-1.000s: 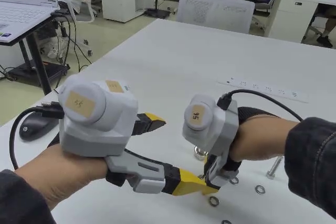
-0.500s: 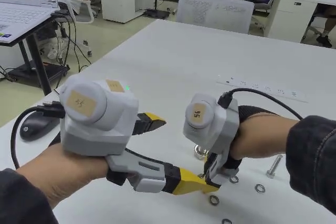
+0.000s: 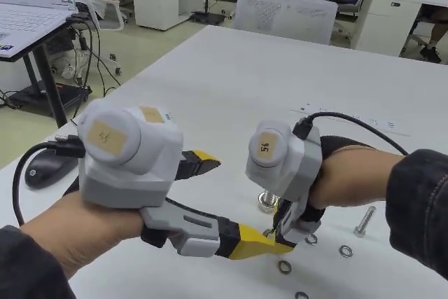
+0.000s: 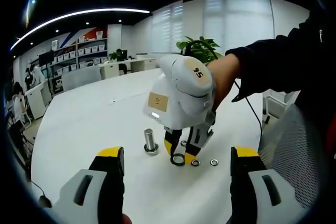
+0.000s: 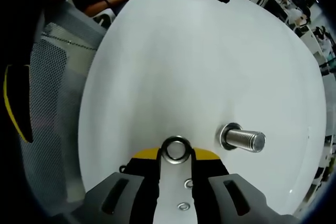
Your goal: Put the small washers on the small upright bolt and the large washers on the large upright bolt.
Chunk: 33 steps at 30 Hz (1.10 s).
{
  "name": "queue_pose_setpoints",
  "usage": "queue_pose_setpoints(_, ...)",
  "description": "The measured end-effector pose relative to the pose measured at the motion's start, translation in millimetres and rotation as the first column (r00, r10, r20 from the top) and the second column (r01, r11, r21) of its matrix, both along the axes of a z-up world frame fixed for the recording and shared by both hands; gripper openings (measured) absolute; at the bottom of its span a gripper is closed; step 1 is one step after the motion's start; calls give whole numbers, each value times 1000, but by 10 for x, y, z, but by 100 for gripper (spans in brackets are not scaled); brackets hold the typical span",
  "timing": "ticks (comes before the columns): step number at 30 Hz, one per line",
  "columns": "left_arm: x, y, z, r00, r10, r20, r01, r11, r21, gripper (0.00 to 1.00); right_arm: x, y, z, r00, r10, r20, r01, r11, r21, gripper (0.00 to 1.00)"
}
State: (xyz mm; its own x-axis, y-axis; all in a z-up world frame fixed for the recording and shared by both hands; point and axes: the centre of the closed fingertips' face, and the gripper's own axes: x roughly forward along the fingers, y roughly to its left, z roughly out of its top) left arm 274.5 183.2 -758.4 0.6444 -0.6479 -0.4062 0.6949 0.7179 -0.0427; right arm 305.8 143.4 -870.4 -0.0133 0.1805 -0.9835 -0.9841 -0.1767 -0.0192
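The white table (image 3: pixel 231 82) spreads out wide in front of me, and both claws are working over its near end. The left claw (image 3: pixel 250 205) is the big grey one. Its two yellow-tipped jaws are spread far apart with nothing between them, one tip pointing up the table and the other reaching low toward the right claw (image 4: pixel 179 155).

The right claw is clamped on a large washer (image 5: pixel 176 149). I can see the ring lying flat between its yellow tips in the right gripper view. It's down low over the table, though I can't tell whether it touches.

The large bolt (image 4: pixel 150 141) stands upright on its head just beside that held washer, threaded shaft up, close but apart. The small bolt (image 3: pixel 364 220) sits off to the right beyond the hand, well apart from the big one.

Down to the little stuff now. A loose washer (image 4: pixel 195 162) lies flat on the table right by the right claw's tips, with a second washer (image 4: pixel 214 161) next to it. A third washer (image 3: pixel 345 251) lies near the small bolt.
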Motion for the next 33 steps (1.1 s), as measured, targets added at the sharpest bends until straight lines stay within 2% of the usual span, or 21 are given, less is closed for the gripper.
queue_pose_setpoints(8,1,-4,10,1000,0,1,0,1000,-2,83,6,-48,92,1000,-4,-1,4,1000,4,22)
queue_pose_setpoints(21,12,-17,15,1000,-4,0,4,1000,-4,83,95,-178,339,1000,-20,21,20,1000,12,22)
queue_pose_setpoints(33,-1,-16,24,1000,-4,3,4,1000,-6,83,158,-184,644,998,-23,53,21,999,48,22)
